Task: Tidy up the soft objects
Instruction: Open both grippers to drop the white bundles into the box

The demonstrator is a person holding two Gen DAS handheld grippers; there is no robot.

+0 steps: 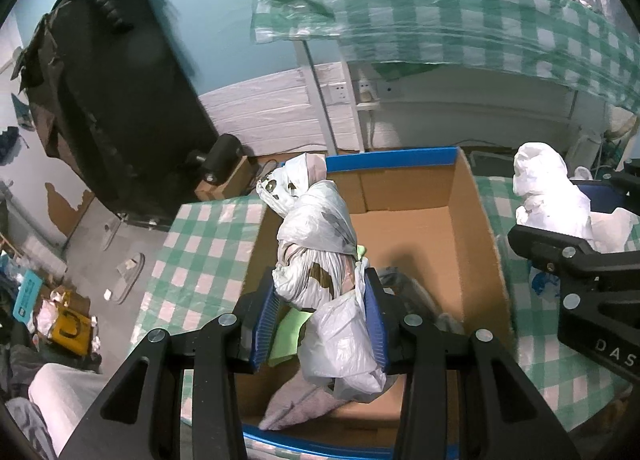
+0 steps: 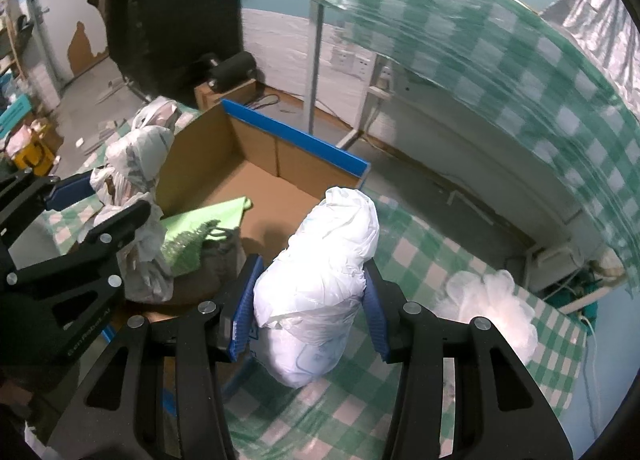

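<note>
A lived-in room of a home, rather cluttered: a bench (image 1: 208,244) under a green-and-white checked plastic cloth at the frame's centre, slippers (image 1: 128,278) on the grey floor at lower left, wall sockets (image 1: 340,92) above the middle, peeling paint (image 1: 64,208) on the left wall, a dark garment bag (image 1: 116,100) hanging at upper left, litter (image 1: 60,320) piled at the left edge
</note>
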